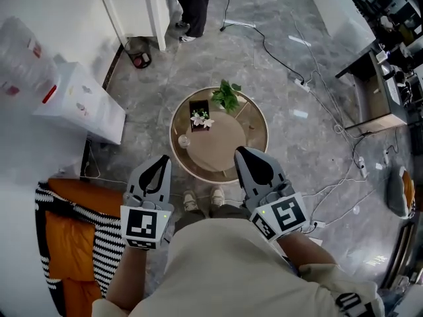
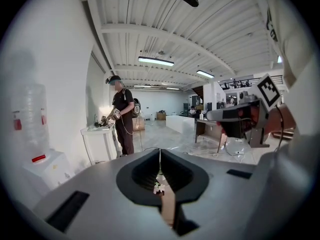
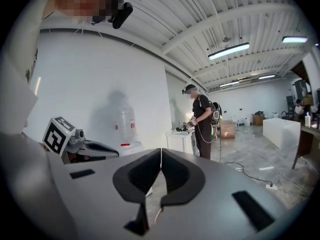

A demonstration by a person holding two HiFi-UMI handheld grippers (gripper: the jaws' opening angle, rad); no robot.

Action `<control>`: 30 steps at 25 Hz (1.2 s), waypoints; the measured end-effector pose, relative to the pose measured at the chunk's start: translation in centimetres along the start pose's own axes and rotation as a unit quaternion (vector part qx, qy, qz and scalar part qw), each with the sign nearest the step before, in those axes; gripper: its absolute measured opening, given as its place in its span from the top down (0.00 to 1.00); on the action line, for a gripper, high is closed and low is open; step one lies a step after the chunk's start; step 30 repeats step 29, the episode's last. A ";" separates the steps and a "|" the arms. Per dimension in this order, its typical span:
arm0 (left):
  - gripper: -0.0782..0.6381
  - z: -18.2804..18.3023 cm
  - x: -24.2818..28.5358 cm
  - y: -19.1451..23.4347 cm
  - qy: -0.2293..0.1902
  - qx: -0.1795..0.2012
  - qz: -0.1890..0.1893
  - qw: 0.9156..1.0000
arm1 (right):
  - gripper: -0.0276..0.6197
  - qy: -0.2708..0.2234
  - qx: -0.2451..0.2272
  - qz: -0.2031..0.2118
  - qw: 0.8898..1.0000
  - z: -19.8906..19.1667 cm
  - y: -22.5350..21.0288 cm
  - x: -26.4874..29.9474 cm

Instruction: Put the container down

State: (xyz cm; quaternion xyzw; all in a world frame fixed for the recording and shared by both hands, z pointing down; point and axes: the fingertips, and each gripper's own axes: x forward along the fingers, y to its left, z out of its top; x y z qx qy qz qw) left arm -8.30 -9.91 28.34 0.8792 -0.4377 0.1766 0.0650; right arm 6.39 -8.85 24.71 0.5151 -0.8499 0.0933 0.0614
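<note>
A round wooden table stands on the floor below me. On it are a small clear cup at the left rim, a dark box with white flowers and a green plant. My left gripper and right gripper hover close to my body, above the table's near edge, both shut with nothing between the jaws. In the left gripper view the jaws meet in a thin line, as do those in the right gripper view. Neither gripper touches anything on the table.
A white water dispenser stands at the left, a white cabinet at the back with a person beside it. Cables run across the grey floor. An orange seat with a striped blanket is by my left side. A desk stands at the right.
</note>
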 end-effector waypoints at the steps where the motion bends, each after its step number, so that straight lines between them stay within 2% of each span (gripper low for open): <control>1: 0.88 0.1 -0.4 -0.1 -0.001 0.000 0.000 1.000 | 0.96 -0.004 -0.006 0.002 1.000 0.5 0.2 -0.3; 4: 0.88 0.4 -1.2 -0.1 -0.005 -0.004 0.004 1.000 | 0.96 -0.008 -0.018 0.009 1.000 1.3 0.8 -1.0; 9: 0.88 1.2 -1.5 -0.7 -0.012 -0.002 0.000 1.000 | 0.96 -0.010 0.013 0.026 1.000 1.8 1.0 -1.6; 16: 0.88 3.1 -1.5 0.1 -0.035 -0.002 0.019 0.999 | 0.96 -0.002 0.004 0.030 1.000 1.9 1.1 -1.1; 23: 0.88 3.5 -1.3 -0.2 -0.035 -0.001 0.014 0.999 | 0.96 0.002 -0.030 0.016 0.999 2.3 0.8 -0.9; 30: 0.88 2.8 -1.5 -0.2 -0.026 -0.003 0.013 1.000 | 0.96 0.006 -0.037 0.017 0.999 2.3 0.6 -0.7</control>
